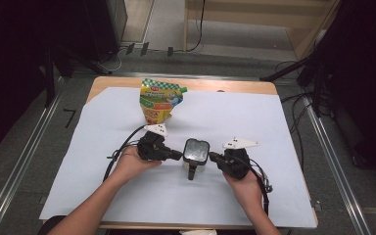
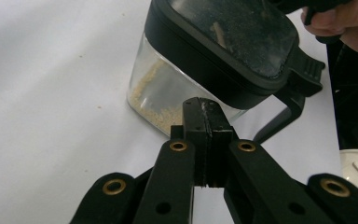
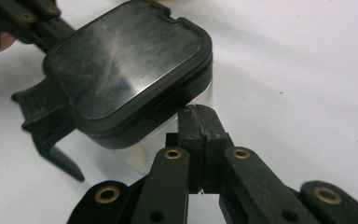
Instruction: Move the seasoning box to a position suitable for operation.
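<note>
White paper covered the wooden worktop (image 1: 269,88), with grey floor around it. On that sheet the left hand-held gripper (image 1: 179,155) was clenched, jaws pressed together on nothing, its tip just beside the left wall of the square clear glass jar with a black hinged lid and handle (image 1: 196,152). The right hand-held gripper (image 1: 212,156) was likewise clenched and empty, its tip near the jar's right wall. Pale crumbs lay in the jar's bottom. Farther back stood a green and yellow spouted pouch (image 1: 159,100), well apart.
</note>
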